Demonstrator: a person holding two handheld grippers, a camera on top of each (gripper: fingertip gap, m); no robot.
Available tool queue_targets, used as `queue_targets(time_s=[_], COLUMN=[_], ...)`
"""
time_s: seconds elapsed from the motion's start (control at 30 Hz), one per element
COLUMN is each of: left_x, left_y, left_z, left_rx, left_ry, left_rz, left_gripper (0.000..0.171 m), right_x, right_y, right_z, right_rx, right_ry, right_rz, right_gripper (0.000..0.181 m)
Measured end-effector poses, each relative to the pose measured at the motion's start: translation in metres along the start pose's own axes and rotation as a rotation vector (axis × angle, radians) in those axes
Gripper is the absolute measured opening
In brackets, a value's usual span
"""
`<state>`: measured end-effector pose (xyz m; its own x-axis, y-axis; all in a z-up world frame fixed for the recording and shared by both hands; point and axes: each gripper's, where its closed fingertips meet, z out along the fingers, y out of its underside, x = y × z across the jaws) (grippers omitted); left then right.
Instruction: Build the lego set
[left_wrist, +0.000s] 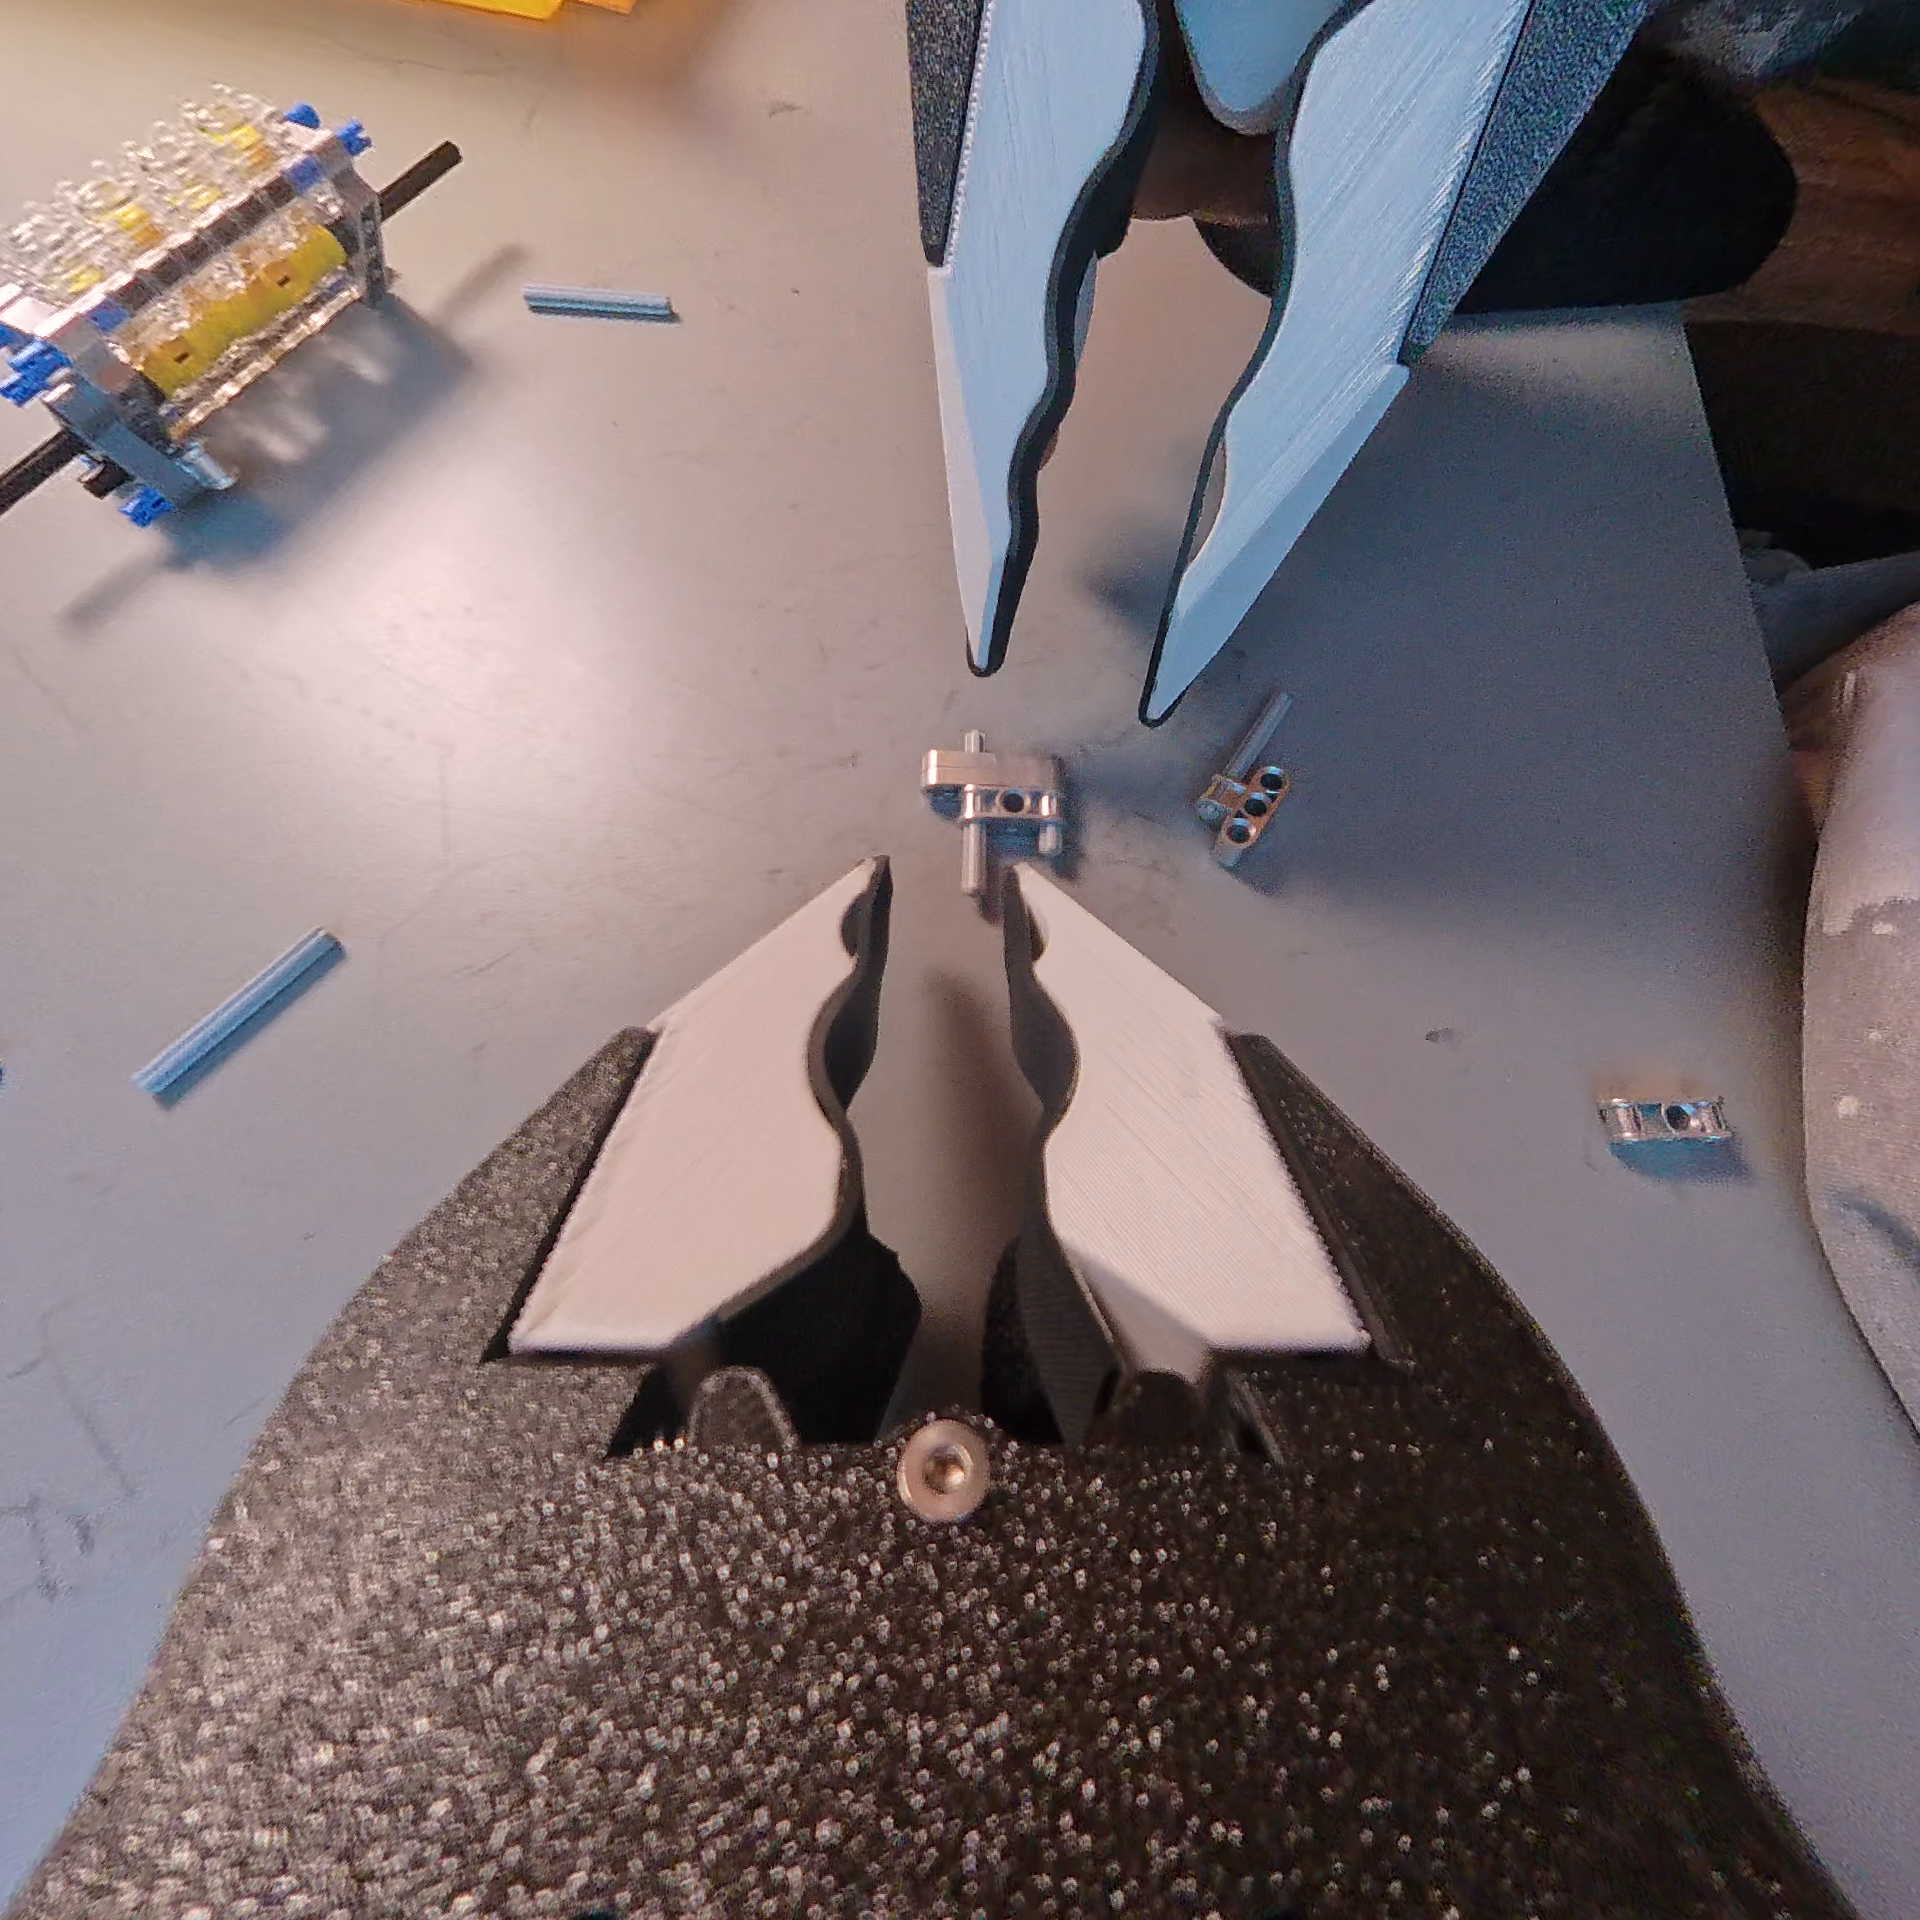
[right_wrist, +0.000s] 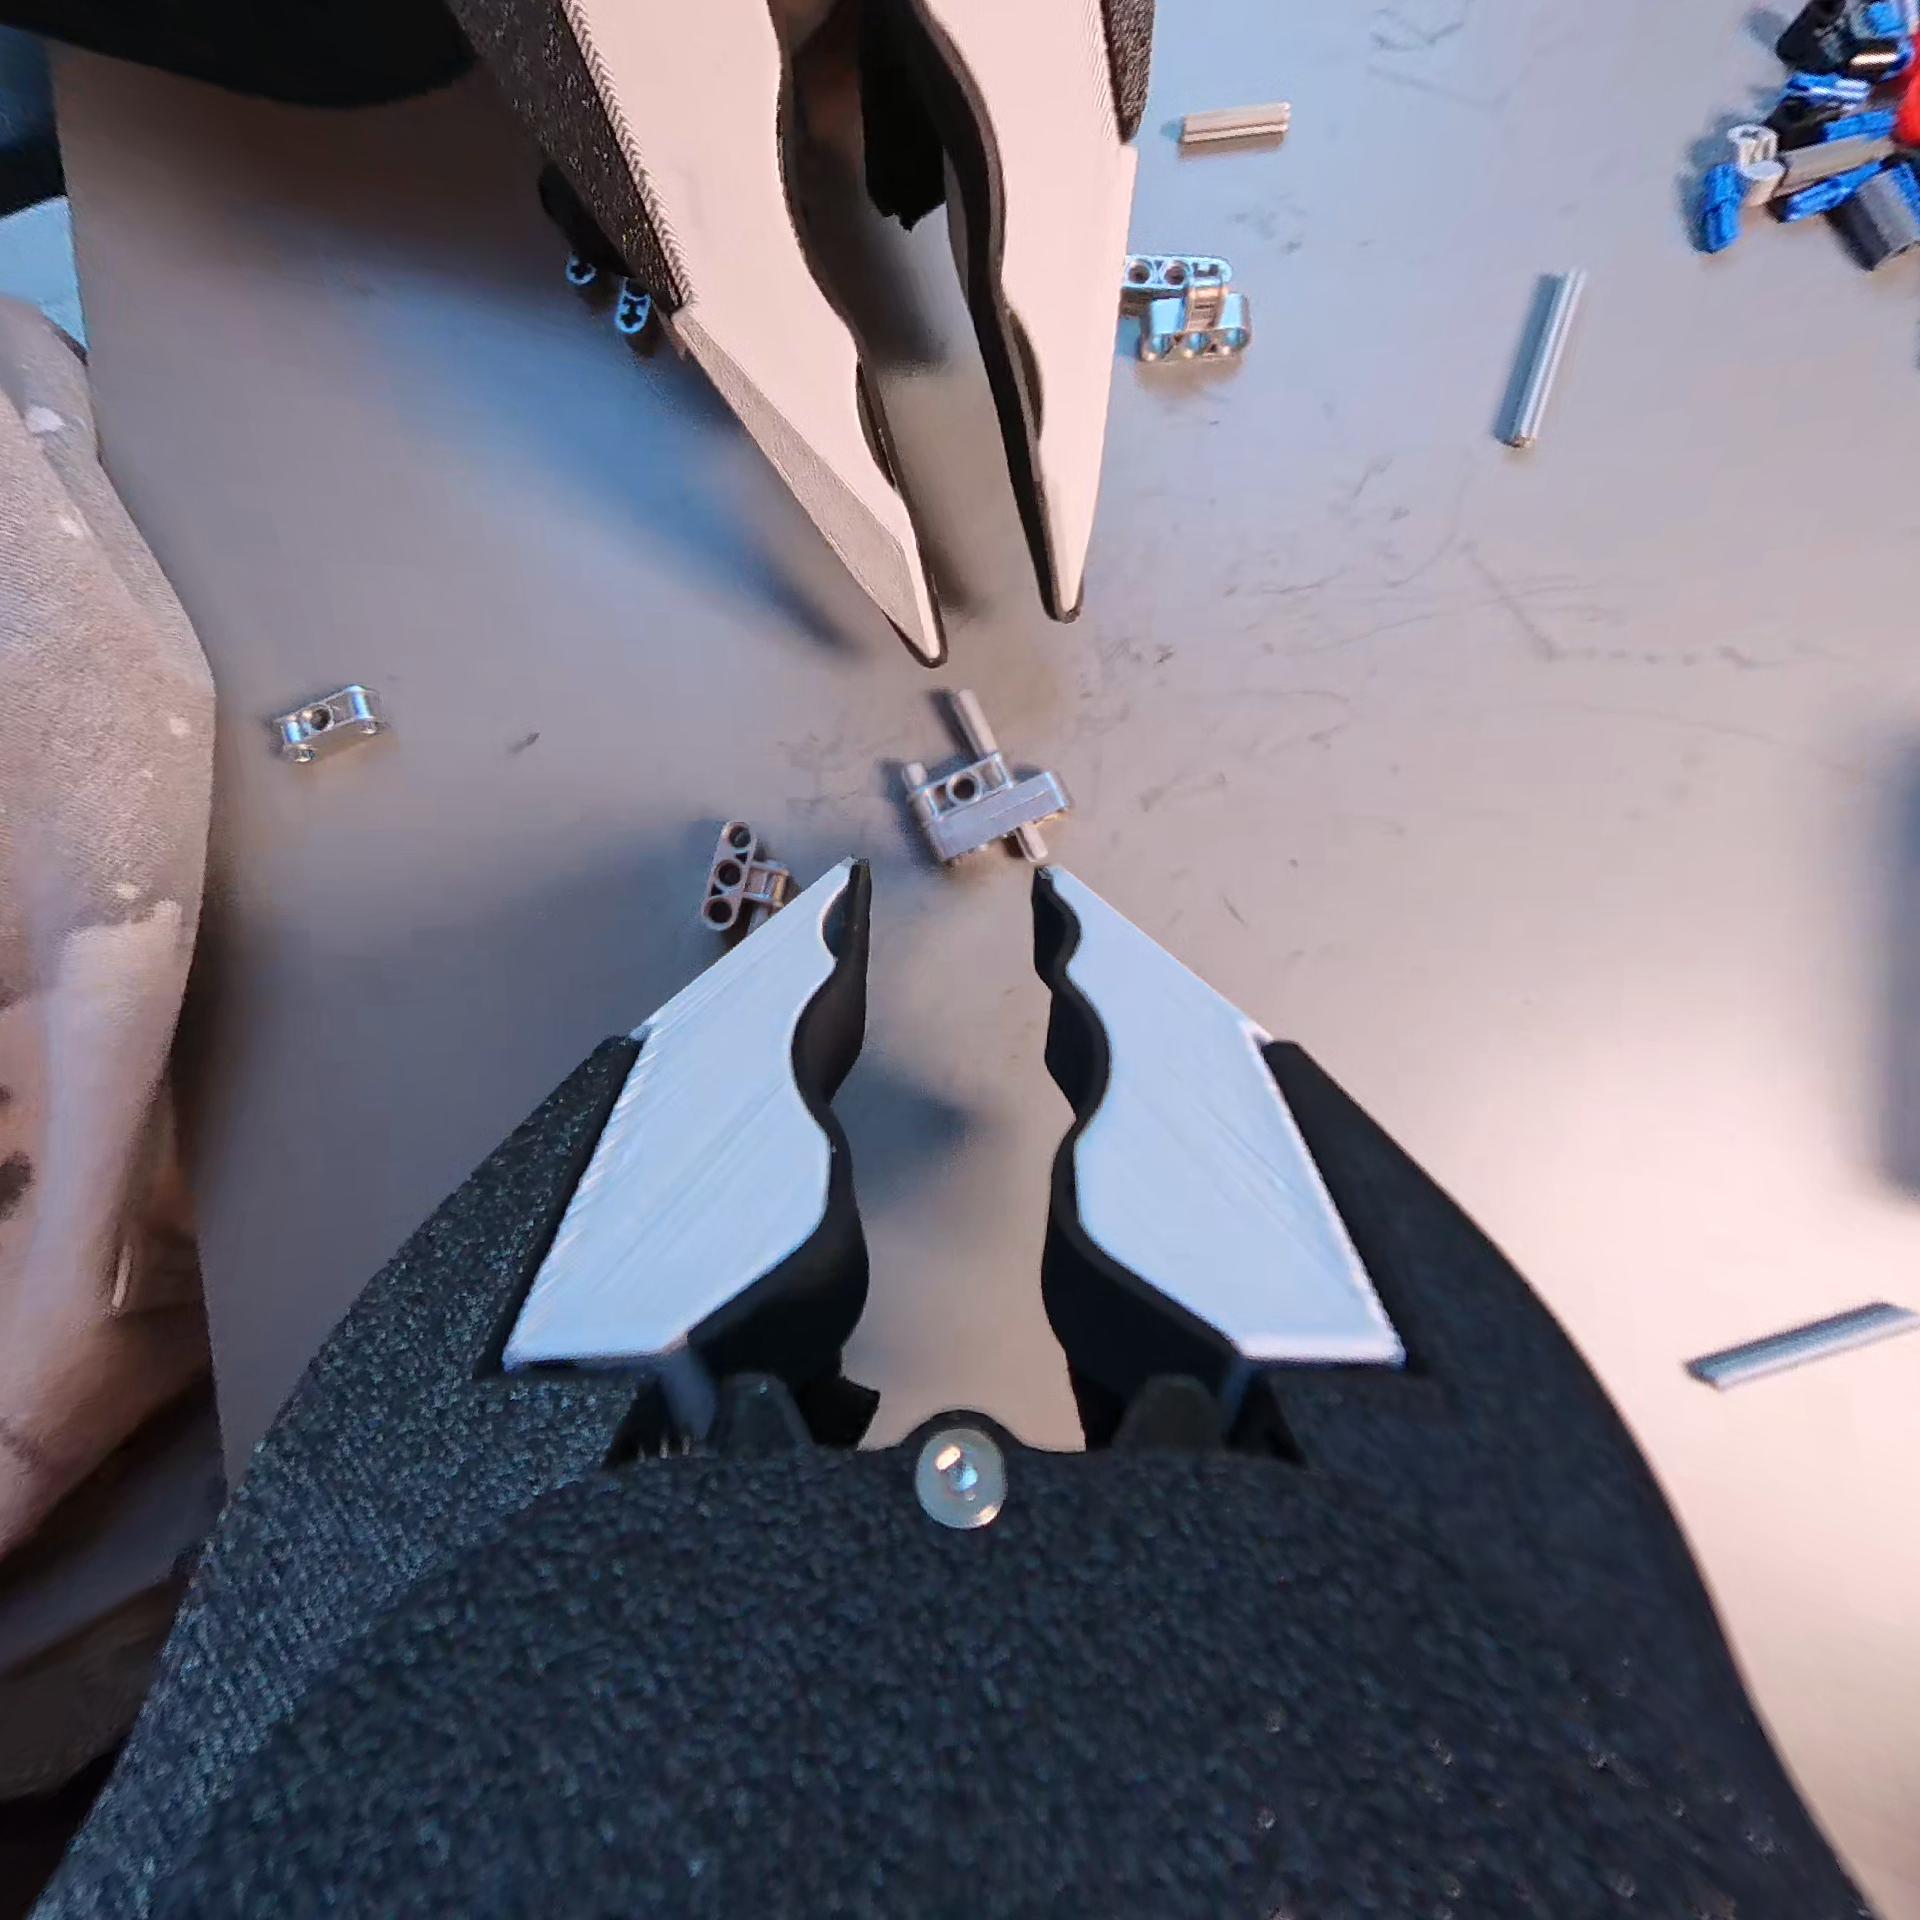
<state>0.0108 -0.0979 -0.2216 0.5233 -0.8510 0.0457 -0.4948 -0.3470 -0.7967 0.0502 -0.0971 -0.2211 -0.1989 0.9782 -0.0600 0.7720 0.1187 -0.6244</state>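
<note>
A small grey brick assembly with a thin axle through it (left_wrist: 992, 805) lies on the grey table (left_wrist: 520, 675). My left gripper (left_wrist: 948, 871) is open and empty, its tips just short of the axle's near end. My right gripper (left_wrist: 1068, 691) comes in from the far side, open and empty, with its tips just above the assembly. In the right wrist view the same assembly (right_wrist: 982, 810) lies between my right gripper (right_wrist: 948, 871) and my left gripper (right_wrist: 997, 634). Neither gripper touches it.
A clear, yellow and blue brick build on a black axle (left_wrist: 177, 301) stands far left. Light blue rods (left_wrist: 601, 301) (left_wrist: 237, 1013) and grey connectors (left_wrist: 1247, 800) (left_wrist: 1668, 1120) (right_wrist: 1184, 312) lie around. A pile of blue parts (right_wrist: 1808, 177) sits far right. Pale fabric (right_wrist: 83, 831) borders the table edge. My hands' fingertips stand some 5 cm from each other.
</note>
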Motion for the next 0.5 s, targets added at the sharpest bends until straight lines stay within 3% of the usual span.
queue_targets(time_s=[0.5], left_x=[0.003], left_y=[0.006], left_z=[0.015], left_rx=[-0.079], left_ry=[-0.019], left_rz=[0.069], left_gripper=[0.01], right_x=[0.006], right_y=[-0.001], right_z=[0.019], right_rx=[-0.014], right_ry=[0.018], right_rz=[-0.053], right_gripper=[0.029])
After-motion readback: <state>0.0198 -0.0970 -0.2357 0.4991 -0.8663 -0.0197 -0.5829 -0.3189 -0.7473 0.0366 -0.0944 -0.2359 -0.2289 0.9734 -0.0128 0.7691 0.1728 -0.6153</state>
